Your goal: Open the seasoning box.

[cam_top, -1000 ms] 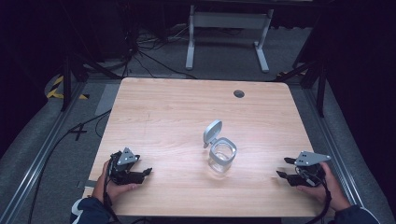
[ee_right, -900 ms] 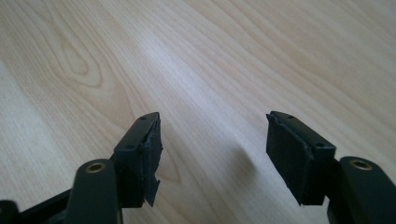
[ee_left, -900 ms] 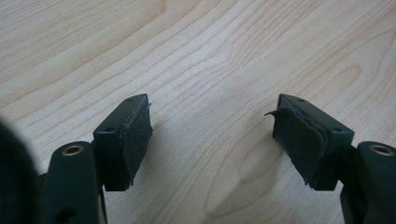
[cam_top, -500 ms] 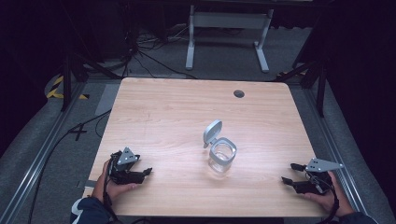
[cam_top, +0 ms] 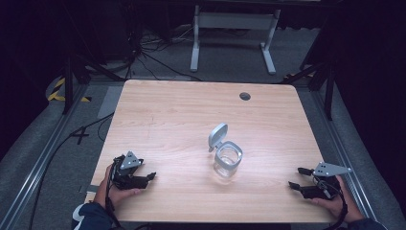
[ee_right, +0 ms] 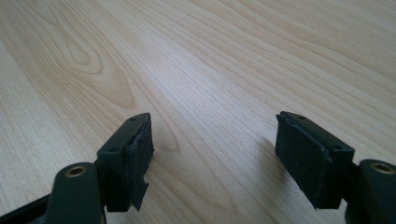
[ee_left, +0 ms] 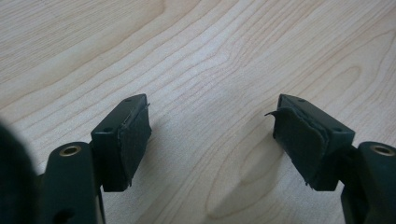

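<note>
A clear glass jar (cam_top: 228,162) stands right of the middle of the wooden table (cam_top: 182,115), its grey hinged lid (cam_top: 218,135) flipped up and open behind it. My left gripper (cam_top: 151,177) rests near the front left corner, held by a hand, its jaws wide open over bare wood (ee_left: 212,116). Near the front right corner my right gripper (cam_top: 297,178) sits low on the table, jaws open with nothing between them (ee_right: 212,135). Both grippers are well apart from the jar.
A round cable hole (cam_top: 245,96) sits near the table's far edge. Beyond the table stand a white metal frame (cam_top: 232,21) and cables on the grey floor (cam_top: 143,52). A black cable (cam_top: 72,139) trails off the left side.
My right gripper has moved back toward the front right corner, away from the jar. The left gripper and the jar have stayed put.
</note>
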The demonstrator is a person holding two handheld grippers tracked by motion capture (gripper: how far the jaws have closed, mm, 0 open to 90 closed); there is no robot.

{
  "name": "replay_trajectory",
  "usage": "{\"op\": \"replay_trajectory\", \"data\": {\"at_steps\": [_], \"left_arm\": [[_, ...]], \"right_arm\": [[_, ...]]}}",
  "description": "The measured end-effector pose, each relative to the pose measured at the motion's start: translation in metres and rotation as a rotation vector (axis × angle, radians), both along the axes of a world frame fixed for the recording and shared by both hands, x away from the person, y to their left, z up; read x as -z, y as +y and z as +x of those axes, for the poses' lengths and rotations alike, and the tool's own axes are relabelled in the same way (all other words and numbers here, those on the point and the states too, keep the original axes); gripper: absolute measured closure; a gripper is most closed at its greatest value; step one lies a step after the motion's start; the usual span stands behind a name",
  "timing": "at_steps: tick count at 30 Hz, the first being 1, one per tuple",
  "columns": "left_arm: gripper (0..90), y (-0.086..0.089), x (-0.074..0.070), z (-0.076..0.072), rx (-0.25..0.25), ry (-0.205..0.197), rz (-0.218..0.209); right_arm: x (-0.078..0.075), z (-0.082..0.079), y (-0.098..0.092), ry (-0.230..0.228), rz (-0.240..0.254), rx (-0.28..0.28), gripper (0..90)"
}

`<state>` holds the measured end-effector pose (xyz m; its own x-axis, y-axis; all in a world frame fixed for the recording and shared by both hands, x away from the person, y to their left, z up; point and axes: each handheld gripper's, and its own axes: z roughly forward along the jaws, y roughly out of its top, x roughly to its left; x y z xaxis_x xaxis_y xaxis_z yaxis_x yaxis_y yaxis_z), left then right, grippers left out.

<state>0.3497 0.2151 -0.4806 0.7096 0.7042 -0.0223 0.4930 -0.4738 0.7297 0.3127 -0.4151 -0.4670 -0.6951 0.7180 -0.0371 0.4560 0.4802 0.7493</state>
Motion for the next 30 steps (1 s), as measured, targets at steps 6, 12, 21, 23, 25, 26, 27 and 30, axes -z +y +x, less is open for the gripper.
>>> {"op": "replay_trajectory", "data": {"at_steps": [6, 12, 21, 23, 25, 26, 27, 30], "left_arm": [[27.6, 0.0001, -0.0006, 0.0001, 0.0, 0.005, 0.005], [27.6, -0.0003, 0.0001, 0.0004, -0.001, -0.001, -0.003], [27.5, -0.0003, 0.0002, 0.0006, -0.001, 0.0, -0.004], [27.6, 0.0004, -0.0004, 0.0017, 0.009, -0.012, 0.01], [27.5, -0.0007, 0.0002, 0.0006, -0.005, 0.001, -0.006], [27.5, -0.0007, 0.0002, 0.0006, -0.005, 0.001, -0.006], [27.5, -0.0001, -0.0001, 0.0013, 0.003, -0.007, 0.002], [27.6, -0.0003, 0.0, 0.0011, 0.001, -0.006, -0.001]], "right_arm": [[-0.0002, 0.0002, 0.0003, 0.006, 0.001, -0.001, 27.4], [-0.0002, 0.0003, 0.0003, 0.006, 0.001, -0.002, 27.4], [-0.0003, 0.0006, 0.0002, 0.005, 0.001, -0.005, 27.3], [-0.0002, 0.0006, 0.0002, 0.005, 0.001, -0.005, 27.3], [-0.0002, 0.0003, 0.0003, 0.006, 0.001, -0.004, 27.4], [-0.0002, 0.0003, 0.0003, 0.007, 0.001, -0.004, 27.4], [-0.0002, 0.0003, 0.0003, 0.007, 0.001, -0.004, 27.4], [-0.0002, 0.0003, 0.0003, 0.006, 0.001, -0.004, 27.3]]}}
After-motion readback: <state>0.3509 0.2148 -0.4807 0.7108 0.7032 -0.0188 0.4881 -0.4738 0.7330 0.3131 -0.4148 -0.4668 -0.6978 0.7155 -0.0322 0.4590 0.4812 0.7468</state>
